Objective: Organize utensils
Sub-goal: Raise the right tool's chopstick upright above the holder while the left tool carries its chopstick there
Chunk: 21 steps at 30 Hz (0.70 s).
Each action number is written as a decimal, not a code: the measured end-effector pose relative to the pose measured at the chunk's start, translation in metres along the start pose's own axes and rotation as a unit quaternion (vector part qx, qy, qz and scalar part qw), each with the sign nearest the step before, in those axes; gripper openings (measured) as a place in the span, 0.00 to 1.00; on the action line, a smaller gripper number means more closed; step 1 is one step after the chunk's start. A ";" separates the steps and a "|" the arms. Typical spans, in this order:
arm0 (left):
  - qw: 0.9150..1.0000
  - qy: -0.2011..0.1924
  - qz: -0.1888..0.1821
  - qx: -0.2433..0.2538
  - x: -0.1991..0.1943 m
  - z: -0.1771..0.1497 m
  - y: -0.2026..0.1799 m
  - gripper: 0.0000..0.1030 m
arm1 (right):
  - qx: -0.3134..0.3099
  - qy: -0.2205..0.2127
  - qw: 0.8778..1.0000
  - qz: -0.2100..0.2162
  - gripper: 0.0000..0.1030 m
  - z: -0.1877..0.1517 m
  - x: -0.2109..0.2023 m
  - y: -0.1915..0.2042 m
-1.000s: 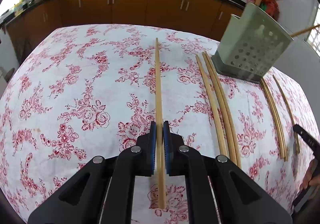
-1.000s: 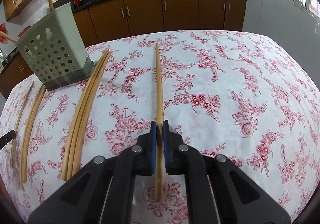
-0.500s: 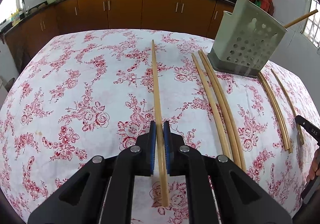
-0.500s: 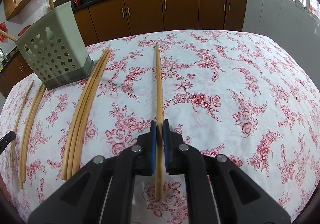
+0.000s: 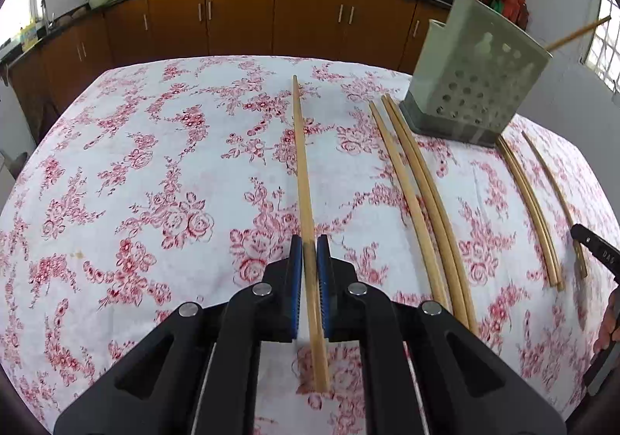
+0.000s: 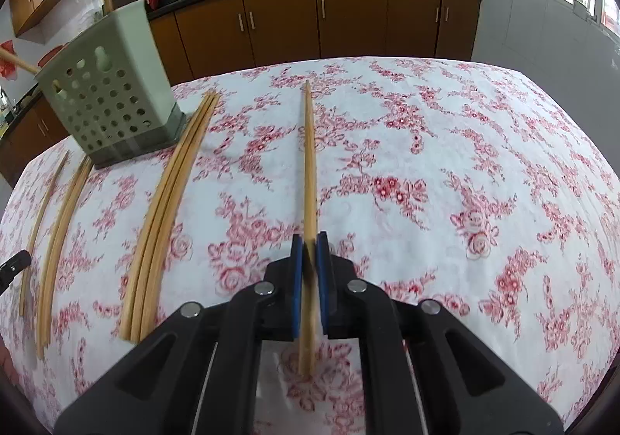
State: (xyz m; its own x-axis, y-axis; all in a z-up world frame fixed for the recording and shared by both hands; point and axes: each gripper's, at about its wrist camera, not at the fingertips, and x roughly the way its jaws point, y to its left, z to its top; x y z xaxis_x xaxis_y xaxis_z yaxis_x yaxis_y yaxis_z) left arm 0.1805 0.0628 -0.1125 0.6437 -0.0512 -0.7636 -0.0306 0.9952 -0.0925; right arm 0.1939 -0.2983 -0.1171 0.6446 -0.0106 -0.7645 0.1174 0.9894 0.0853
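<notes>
My left gripper [image 5: 309, 245] is shut on a long wooden chopstick [image 5: 301, 159] that points away over the floral tablecloth [image 5: 155, 171]. My right gripper [image 6: 309, 243] is shut on another wooden chopstick [image 6: 309, 159], also pointing away. A grey-green perforated utensil holder [image 5: 474, 82] stands at the far right of the left wrist view, and at the far left in the right wrist view [image 6: 106, 86], with two chopsticks sticking out of it. Loose chopsticks [image 5: 422, 194] lie beside the holder; they also show in the right wrist view [image 6: 166, 210].
More chopsticks [image 5: 531, 202] lie past the holder, near the other gripper's tip [image 5: 593, 245]. In the right wrist view they lie at the far left [image 6: 58, 233]. Brown kitchen cabinets [image 5: 240, 20] and a counter with woks run behind the table.
The left gripper has lifted and pulled back with its chopstick, so the holder looks farther away. The right gripper has raised its chopstick slightly; both grips are unchanged.
</notes>
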 end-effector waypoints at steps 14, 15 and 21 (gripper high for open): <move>1.000 0.009 0.011 0.023 -0.012 -0.005 -0.002 0.07 | 0.003 -0.025 1.000 0.012 0.08 -0.004 -0.025 -0.008; 1.000 0.001 0.009 0.023 -0.017 -0.003 0.000 0.07 | 0.005 -0.035 0.999 0.013 0.08 -0.001 -0.032 -0.011; 0.998 -0.061 -0.008 0.009 -0.060 0.020 0.009 0.07 | 0.018 -0.097 0.995 0.019 0.07 0.024 -0.071 -0.020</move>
State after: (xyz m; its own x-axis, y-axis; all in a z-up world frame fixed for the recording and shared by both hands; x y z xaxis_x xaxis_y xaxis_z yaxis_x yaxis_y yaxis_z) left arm 0.1570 0.0765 -0.0545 0.7319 -0.0573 -0.6790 -0.0065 0.9958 -0.0911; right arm 0.1637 -0.3205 -0.0496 0.7818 -0.0048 -0.6236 0.1147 0.9840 0.1363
